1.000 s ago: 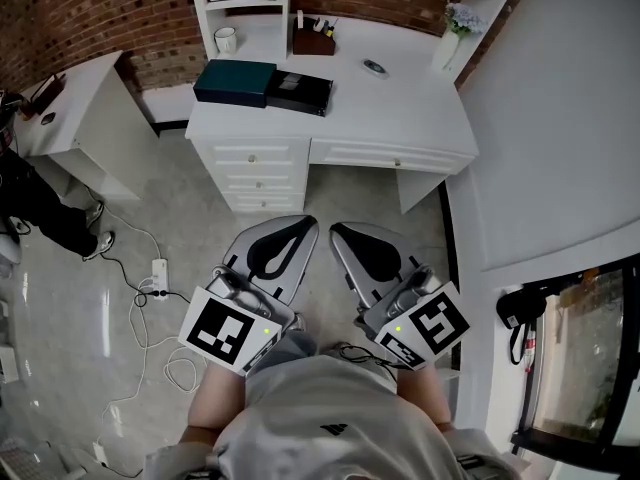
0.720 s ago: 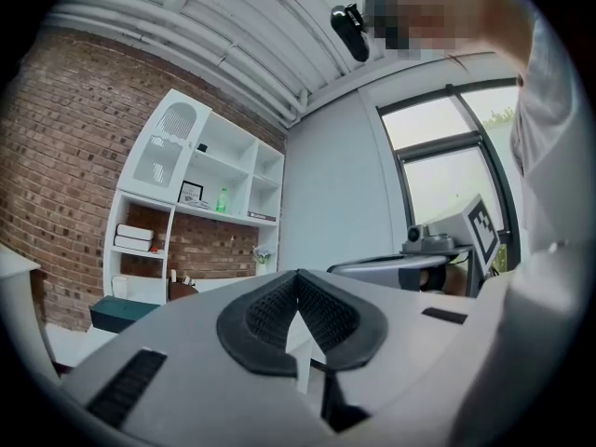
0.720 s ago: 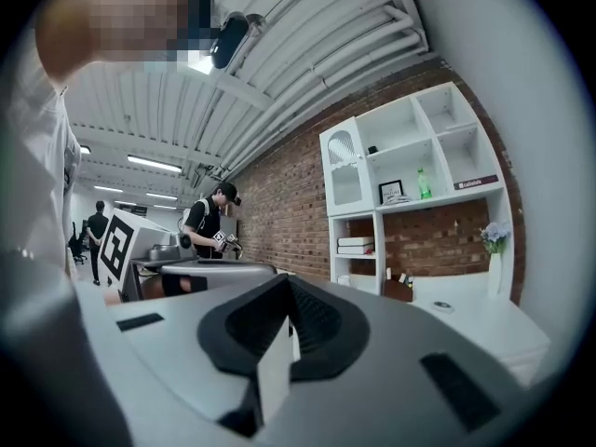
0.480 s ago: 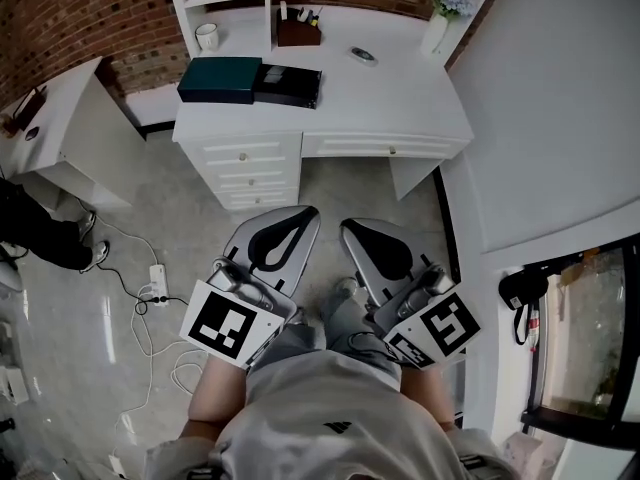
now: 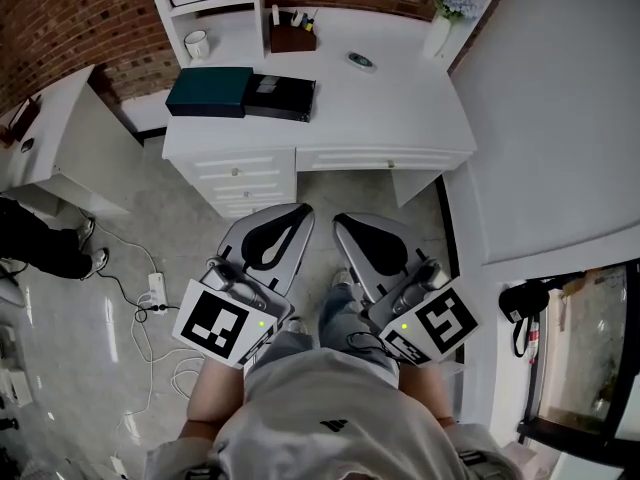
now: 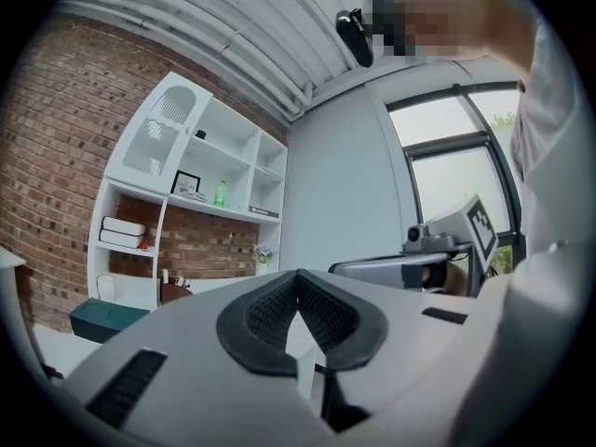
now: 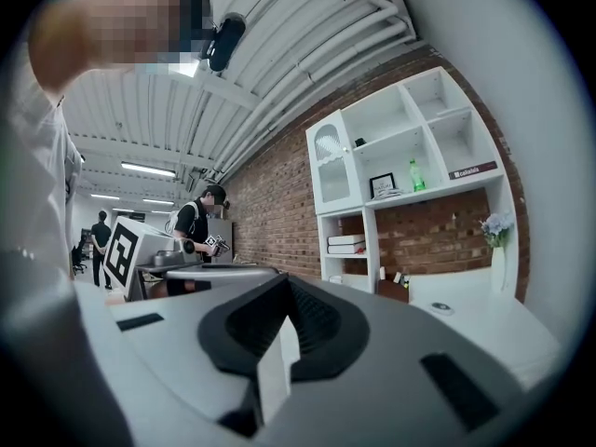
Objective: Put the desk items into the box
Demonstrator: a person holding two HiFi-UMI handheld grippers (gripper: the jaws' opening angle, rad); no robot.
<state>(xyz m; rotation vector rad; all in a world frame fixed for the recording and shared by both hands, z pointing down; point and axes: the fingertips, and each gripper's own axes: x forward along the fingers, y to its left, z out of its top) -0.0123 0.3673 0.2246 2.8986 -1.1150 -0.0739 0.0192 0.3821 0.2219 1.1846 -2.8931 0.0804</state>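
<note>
Left tool (image 5: 296, 211): jaws closed, pads meeting at the tip. Nothing is between them and they touch nothing.
Right tool (image 5: 342, 222): jaws closed likewise, empty, clear of everything.
Change from earlier frames: the white counter (image 5: 400, 108) and its load sit lower in the head view, nearer both tools. A leg in jeans (image 5: 335, 313) with its shoe now reaches forward between the tools, where floor showed a second ago. The tools keep their side-by-side spacing.
Hand pose: both tools are held level at the person's waist and aimed at the counter. Their tips angle slightly toward each other, and the marker cubes are nearest the body.
Dark green box (image 5: 210, 91): on the counter's left end, ahead of the left tool and off to its left, well apart.
Black case (image 5: 281, 97): touching the box's right side, straight ahead of the left tool.
Pen holder (image 5: 292, 37): beyond the black case, at the counter's back.
Mug (image 5: 197, 44): beyond the box, far left of both tools.
Small round item (image 5: 360, 61): ahead of the right tool, well apart.
Vase of flowers (image 5: 441, 28): far ahead and right of the right tool.
</note>
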